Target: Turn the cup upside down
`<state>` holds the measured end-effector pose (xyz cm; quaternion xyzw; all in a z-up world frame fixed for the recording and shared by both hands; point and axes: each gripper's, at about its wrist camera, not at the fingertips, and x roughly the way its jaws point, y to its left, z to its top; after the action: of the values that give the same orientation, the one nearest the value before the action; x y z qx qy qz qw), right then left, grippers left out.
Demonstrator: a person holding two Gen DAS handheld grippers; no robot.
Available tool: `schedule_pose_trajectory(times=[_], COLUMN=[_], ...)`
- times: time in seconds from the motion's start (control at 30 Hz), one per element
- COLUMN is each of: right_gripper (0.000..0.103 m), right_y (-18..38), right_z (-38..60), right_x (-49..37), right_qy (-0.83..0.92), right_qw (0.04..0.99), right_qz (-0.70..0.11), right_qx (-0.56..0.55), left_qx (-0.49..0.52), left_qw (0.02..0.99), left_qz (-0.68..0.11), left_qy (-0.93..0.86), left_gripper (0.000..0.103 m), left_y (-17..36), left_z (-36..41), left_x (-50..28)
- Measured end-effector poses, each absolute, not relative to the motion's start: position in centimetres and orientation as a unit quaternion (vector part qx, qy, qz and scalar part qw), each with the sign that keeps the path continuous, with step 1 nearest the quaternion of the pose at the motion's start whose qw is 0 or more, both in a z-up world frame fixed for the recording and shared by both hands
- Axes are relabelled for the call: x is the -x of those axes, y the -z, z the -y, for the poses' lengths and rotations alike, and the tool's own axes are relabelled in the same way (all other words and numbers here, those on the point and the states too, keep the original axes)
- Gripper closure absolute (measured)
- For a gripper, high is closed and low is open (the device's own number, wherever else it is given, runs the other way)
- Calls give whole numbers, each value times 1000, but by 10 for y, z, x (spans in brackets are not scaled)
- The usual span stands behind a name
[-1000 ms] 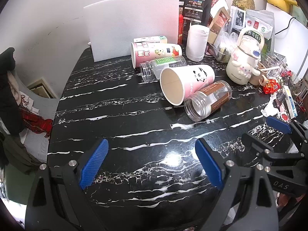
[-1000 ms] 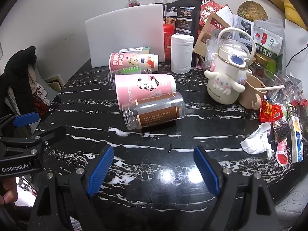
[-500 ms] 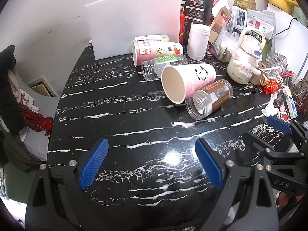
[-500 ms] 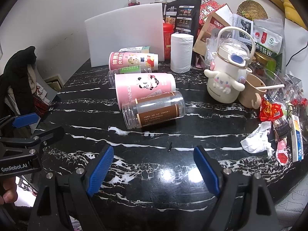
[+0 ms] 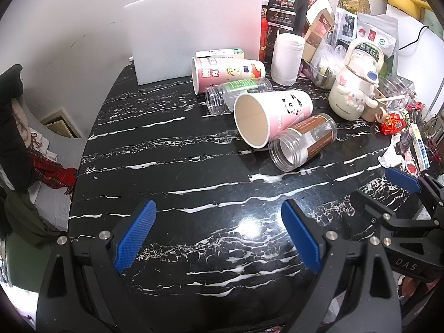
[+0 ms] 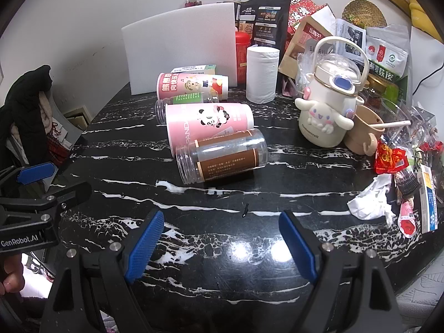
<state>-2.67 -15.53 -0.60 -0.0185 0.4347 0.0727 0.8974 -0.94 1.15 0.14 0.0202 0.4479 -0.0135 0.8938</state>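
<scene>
A pink and white panda paper cup (image 5: pixel 274 116) lies on its side on the black marble table (image 5: pixel 172 172), mouth toward my left gripper; it also shows in the right wrist view (image 6: pixel 208 125). A second pink paper cup (image 5: pixel 227 72) lies on its side behind it, also seen in the right wrist view (image 6: pixel 191 86). A clear jar with a brown label (image 5: pixel 302 144) lies against the panda cup, and a clear jar with a green label (image 5: pixel 238 91) lies between the cups. My left gripper (image 5: pixel 219 236) is open and empty, well short of the cups. My right gripper (image 6: pixel 222 241) is open and empty.
A white foam board (image 5: pixel 194 27) stands at the back. A white paper roll (image 6: pixel 262 75), a white character kettle (image 6: pixel 327 105), a beige mug (image 6: pixel 363 133), snack bags and wrappers (image 6: pixel 388 155) crowd the right side. Crumpled tissue (image 6: pixel 371 199) lies near the right edge.
The left wrist view has shifted slightly, so the cups sit a little further right and lower. The right gripper and the objects have not visibly moved.
</scene>
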Motion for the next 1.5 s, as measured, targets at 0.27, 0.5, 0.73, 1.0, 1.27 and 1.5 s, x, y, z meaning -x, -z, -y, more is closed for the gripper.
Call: schedule_pose_trajectory(times=[0.27,0.5,0.73,1.0,1.27,1.5], right_gripper=[18,18,18,18,18,18], right_y=[10,10,10,6,4,5], right_z=[156,156,156,153,153,157], right_x=[25,24,19,8,-8,-23], right_qy=[-75,-75,-81,-99,-108,-111], right_qw=[895,894,894,892,889,885], right_qz=[-440,-441,-440,-439,-441,-447], right_qx=[17,19,29,46,58,67], left_qx=[-21,-21,-20,-23,-34,-58], left_qw=[893,892,888,887,887,888], left_qz=[-450,-452,-459,-462,-461,-454], left_qy=[13,11,9,4,2,30], left_gripper=[12,12,12,12,12,12], left_y=[1,2,4,1,-7,-24], left_z=[-14,-13,-11,-9,-7,2], left_x=[11,9,3,-6,-24,-52])
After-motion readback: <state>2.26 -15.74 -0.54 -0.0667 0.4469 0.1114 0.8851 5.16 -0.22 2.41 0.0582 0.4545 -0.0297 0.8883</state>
